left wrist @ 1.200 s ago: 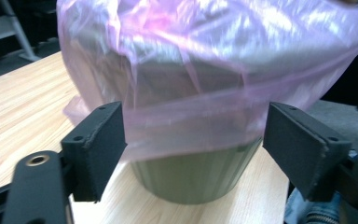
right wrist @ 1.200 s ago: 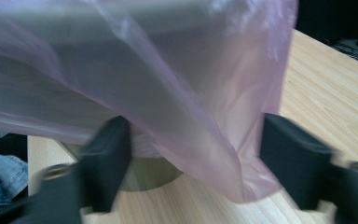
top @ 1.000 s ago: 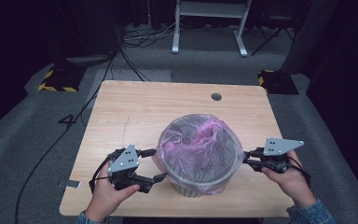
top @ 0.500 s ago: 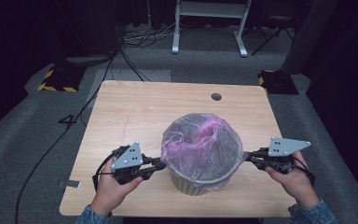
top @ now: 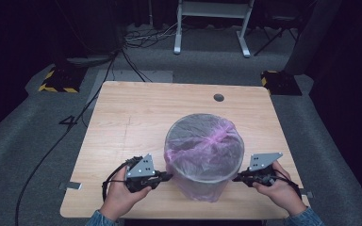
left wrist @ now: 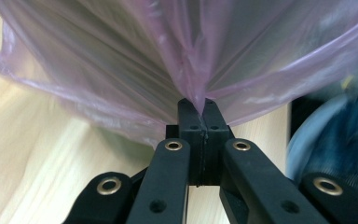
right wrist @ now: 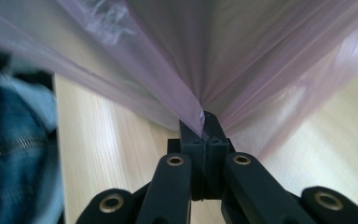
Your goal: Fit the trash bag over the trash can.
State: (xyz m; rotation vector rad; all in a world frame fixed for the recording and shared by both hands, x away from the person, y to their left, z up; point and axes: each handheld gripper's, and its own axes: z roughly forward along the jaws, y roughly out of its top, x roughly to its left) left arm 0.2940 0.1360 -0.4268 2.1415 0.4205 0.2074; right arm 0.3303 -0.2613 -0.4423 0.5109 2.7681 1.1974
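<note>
pink bag [top: 202,153], black fingers [left wrist: 190,122], pale wood table [top: 136,117]

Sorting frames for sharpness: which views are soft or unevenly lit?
High view: table brightly lit, surroundings dark, slightly soft. Left gripper view: jaws and pinched pink bag sharp, denim at right blurred. Right gripper view: bag fold sharp, denim at left blurred, glare on wood.

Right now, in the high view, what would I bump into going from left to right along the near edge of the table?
Left gripper, pinching the pink bag → bin lined with the pink plastic bag → right gripper, pinching the bag's other side.
</note>
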